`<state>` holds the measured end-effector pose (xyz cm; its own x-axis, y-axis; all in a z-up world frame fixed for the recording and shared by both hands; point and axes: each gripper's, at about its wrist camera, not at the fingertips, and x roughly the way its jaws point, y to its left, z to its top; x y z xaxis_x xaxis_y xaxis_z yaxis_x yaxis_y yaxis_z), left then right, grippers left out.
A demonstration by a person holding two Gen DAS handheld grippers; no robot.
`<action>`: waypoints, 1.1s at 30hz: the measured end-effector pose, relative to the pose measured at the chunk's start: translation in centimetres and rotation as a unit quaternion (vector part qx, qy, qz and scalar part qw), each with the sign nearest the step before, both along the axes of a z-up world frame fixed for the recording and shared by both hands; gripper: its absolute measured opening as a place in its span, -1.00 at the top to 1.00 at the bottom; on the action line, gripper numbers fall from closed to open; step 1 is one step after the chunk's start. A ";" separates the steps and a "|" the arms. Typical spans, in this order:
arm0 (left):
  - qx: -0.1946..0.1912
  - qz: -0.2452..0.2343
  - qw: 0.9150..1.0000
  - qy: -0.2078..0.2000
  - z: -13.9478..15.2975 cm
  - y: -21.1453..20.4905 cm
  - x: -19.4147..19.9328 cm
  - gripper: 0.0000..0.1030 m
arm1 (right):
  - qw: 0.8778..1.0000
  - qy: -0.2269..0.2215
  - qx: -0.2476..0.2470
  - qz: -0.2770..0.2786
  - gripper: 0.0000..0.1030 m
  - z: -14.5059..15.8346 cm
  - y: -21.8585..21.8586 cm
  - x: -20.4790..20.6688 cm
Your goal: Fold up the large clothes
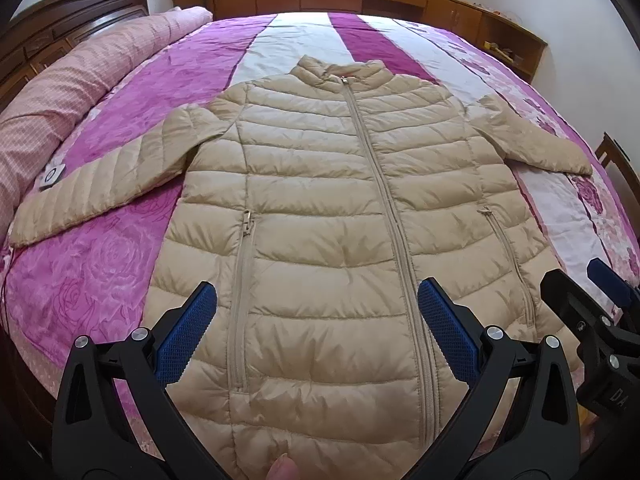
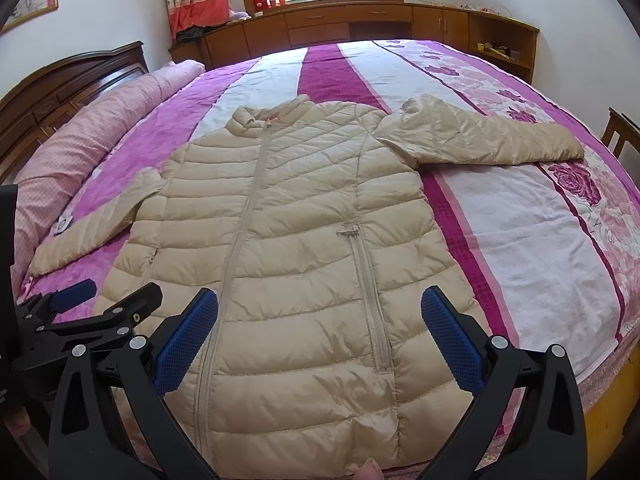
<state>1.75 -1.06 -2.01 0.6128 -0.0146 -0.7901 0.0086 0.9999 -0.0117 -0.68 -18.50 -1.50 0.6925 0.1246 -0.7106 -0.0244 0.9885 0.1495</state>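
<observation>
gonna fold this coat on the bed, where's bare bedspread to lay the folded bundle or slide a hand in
Most room: bedspread below the jacket's right sleeve. Also beyond the collar, toward the cabinets. Tighter: left sleeve near the rolled quilt.

Left gripper (image 1: 316, 300), right gripper (image 2: 320, 308): jaws wide.

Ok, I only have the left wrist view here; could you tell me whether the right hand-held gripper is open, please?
Observer: Yes, the right hand-held gripper is open and holds nothing, over the lower part of the jacket.
Operator: Thank you. What lies between its fingers?
Observer: A pocket zipper runs between them.
Operator: And what is to the right of the hem?
Observer: Only bare bedspread, out to the bed's edge.
</observation>
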 end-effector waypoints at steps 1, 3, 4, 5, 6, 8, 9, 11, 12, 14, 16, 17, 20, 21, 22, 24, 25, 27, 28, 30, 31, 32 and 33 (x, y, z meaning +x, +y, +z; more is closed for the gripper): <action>-0.001 0.001 1.000 0.001 0.0 0.1 -0.1 -0.94 | 1.000 0.000 0.000 0.000 -0.90 0.0 0.0 0.0; -0.004 0.005 1.000 0.004 -0.2 0.3 -0.1 -0.94 | 1.000 0.002 0.002 0.000 -0.90 -0.2 0.0 0.0; -0.005 0.007 1.000 0.006 -0.3 0.3 -0.2 -0.94 | 1.000 0.004 0.002 0.000 -0.90 -0.3 0.1 0.1; -0.005 0.011 1.000 0.006 -0.3 0.4 -0.2 -0.94 | 1.000 0.006 0.002 0.001 -0.90 -0.4 0.1 0.1; -0.005 0.014 1.000 0.006 -0.4 0.4 -0.2 -0.94 | 1.000 0.008 0.003 0.003 -0.90 -0.4 0.2 0.2; -0.007 0.016 1.000 0.006 -0.3 0.4 -0.3 -0.94 | 1.000 0.005 0.006 0.006 -0.90 -0.3 0.2 0.2; -0.004 0.016 1.000 0.006 -0.3 0.3 -0.4 -0.94 | 1.000 0.004 0.004 0.008 -0.90 -0.3 0.3 0.2; 0.000 0.018 1.000 0.003 -0.1 0.2 -0.5 -0.94 | 1.000 0.002 0.002 0.012 -0.90 -0.2 0.4 0.3; 0.001 0.018 1.000 0.003 -0.1 0.2 -0.5 -0.94 | 1.000 0.001 0.002 0.013 -0.90 -0.1 0.4 0.2; -0.001 0.019 1.000 0.001 0.0 0.2 -0.6 -0.94 | 1.000 0.000 0.001 0.015 -0.90 -0.1 0.5 0.2; -0.002 0.020 1.000 0.002 0.1 0.3 -0.5 -0.94 | 1.000 0.003 -0.002 0.014 -0.90 -0.4 0.5 0.2; -0.002 0.020 1.000 0.002 0.1 0.3 -0.5 -0.94 | 1.000 0.005 -0.002 0.013 -0.90 -0.5 0.5 0.3; -0.001 0.018 1.000 -0.001 0.2 0.4 -0.6 -0.94 | 1.000 0.014 0.000 0.009 -0.90 -1.0 0.4 0.5; -0.002 0.019 1.000 -0.006 0.3 0.5 -0.8 -0.94 | 1.000 0.019 -0.002 0.012 -0.90 -1.1 0.5 0.6; 0.000 0.021 1.000 -0.006 0.2 0.5 -0.7 -0.94 | 1.000 0.019 -0.003 0.016 -0.90 -1.1 0.6 0.8; 0.007 0.020 1.000 0.006 -0.1 0.4 -0.4 -0.94 | 1.000 0.011 -0.013 0.014 -0.90 -1.0 0.5 1.3; 0.007 0.022 1.000 0.009 -0.2 0.5 -0.3 -0.94 | 1.000 0.020 -0.023 0.009 -0.90 -1.2 0.4 1.8; 0.003 0.025 1.000 0.003 -0.1 0.7 -0.5 -0.94 | 0.999 0.028 -0.015 0.011 -0.90 -1.3 0.4 2.0; 0.003 0.024 1.000 0.002 -0.1 0.6 -0.5 -0.94 | 1.000 0.023 -0.009 0.018 -0.90 -1.2 0.4 1.7; 0.011 0.017 1.000 0.003 -0.2 0.3 -0.6 -0.94 | 1.000 0.016 -0.016 0.022 -0.90 -1.2 0.7 1.2; 0.013 0.016 1.000 0.004 -0.2 0.1 -0.6 -0.94 | 0.999 0.015 -0.018 0.023 -0.90 -1.2 0.8 1.0; 0.016 0.016 1.000 0.004 -0.3 0.0 -0.6 -0.94 | 0.999 0.018 -0.015 0.023 -0.90 -1.4 0.8 0.8; 0.018 0.016 1.000 0.003 -0.3 -0.1 -0.6 -0.94 | 0.999 0.022 -0.012 0.023 -0.90 -1.5 0.8 0.8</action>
